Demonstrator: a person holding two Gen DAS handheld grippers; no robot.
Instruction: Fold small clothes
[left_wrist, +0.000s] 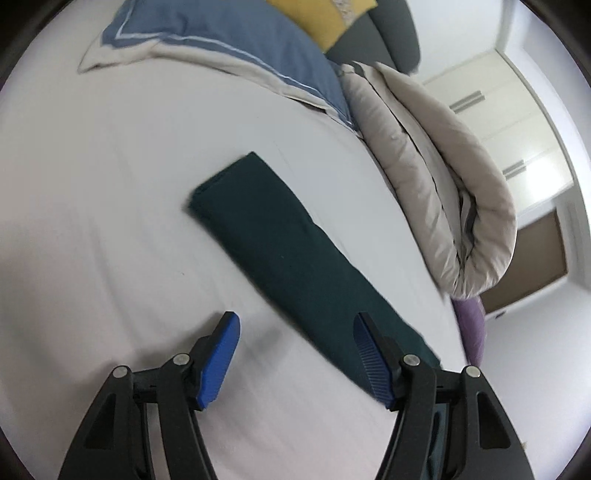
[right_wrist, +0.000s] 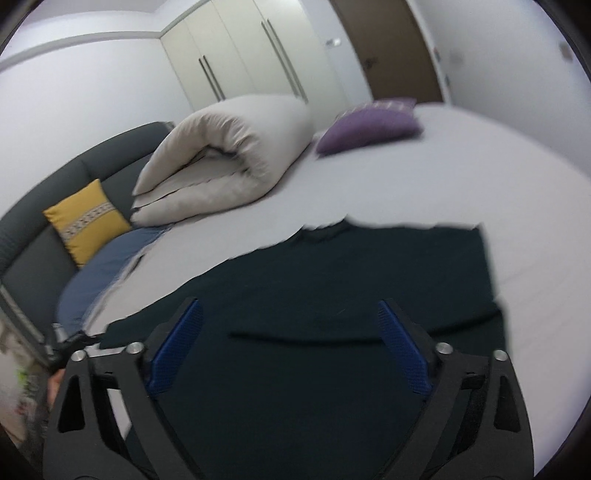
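A dark green garment (left_wrist: 280, 251) lies folded into a long strip on the white bed sheet (left_wrist: 110, 184), running from centre to lower right. My left gripper (left_wrist: 295, 325) is open and empty above the sheet, with its right finger (left_wrist: 369, 354) over the strip's near end. In the right wrist view the same dark garment (right_wrist: 369, 288) spreads under my right gripper (right_wrist: 290, 314), which is open and empty just above the cloth.
A rolled beige duvet (left_wrist: 436, 177) (right_wrist: 229, 155) lies along the bed's far side. A blue pillow (left_wrist: 236, 40), a yellow cushion (right_wrist: 86, 218), a purple cushion (right_wrist: 369, 123) and a grey headboard (right_wrist: 74, 173) are nearby. White wardrobes (right_wrist: 240, 55) stand behind.
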